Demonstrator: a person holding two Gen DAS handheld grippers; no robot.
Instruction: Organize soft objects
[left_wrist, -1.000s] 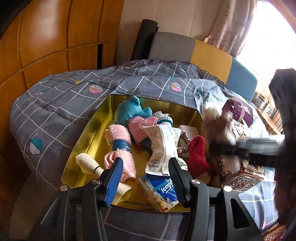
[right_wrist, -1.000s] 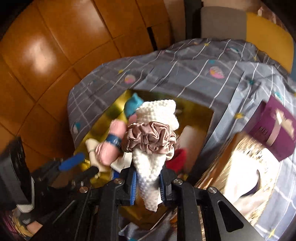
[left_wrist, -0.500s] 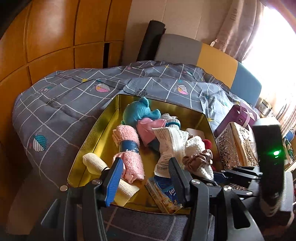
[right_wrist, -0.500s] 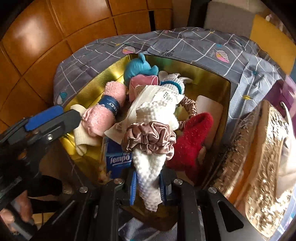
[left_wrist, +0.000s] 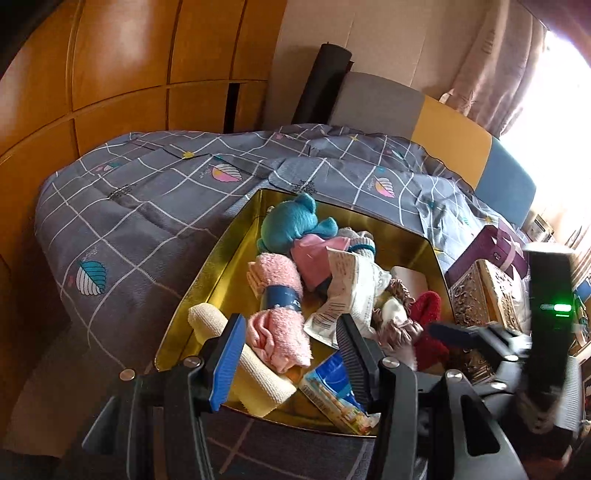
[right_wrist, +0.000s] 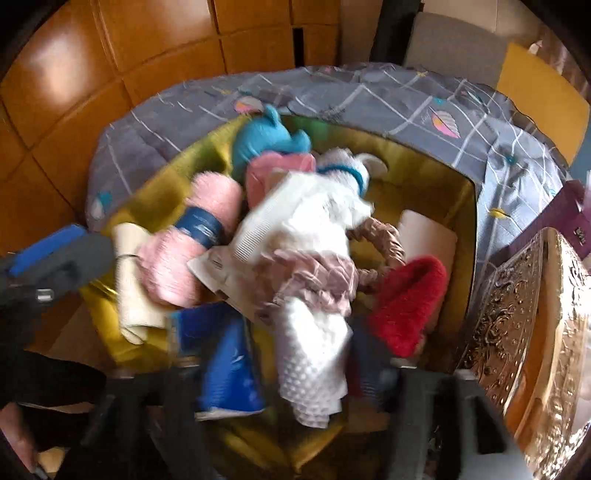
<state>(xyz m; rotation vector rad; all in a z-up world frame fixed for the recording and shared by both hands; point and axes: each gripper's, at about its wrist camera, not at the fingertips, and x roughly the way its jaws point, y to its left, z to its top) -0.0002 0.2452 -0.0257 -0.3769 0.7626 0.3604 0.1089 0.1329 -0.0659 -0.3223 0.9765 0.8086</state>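
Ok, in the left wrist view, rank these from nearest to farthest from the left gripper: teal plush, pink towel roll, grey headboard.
From the left gripper:
1. Pink towel roll, just ahead, inside the gold tin.
2. Teal plush, at the tin's far end.
3. Grey headboard, beyond the quilt.

A grey quilt (left_wrist: 147, 229) with a white grid and leaf prints covers the bed, and wooden wardrobe panels (left_wrist: 122, 66) rise behind its left edge. At the head of the bed stands a headboard (left_wrist: 436, 122) in grey, yellow and blue blocks, with a black roll (left_wrist: 321, 85) leaning upright at its left end and a pale pink curtain (left_wrist: 491, 74) hanging beyond it by the bright window. Toward the quilt's right edge sit an embossed gold box (right_wrist: 524, 332) and, just behind it, a purple gift box (left_wrist: 491, 251) with a pale ribbon.
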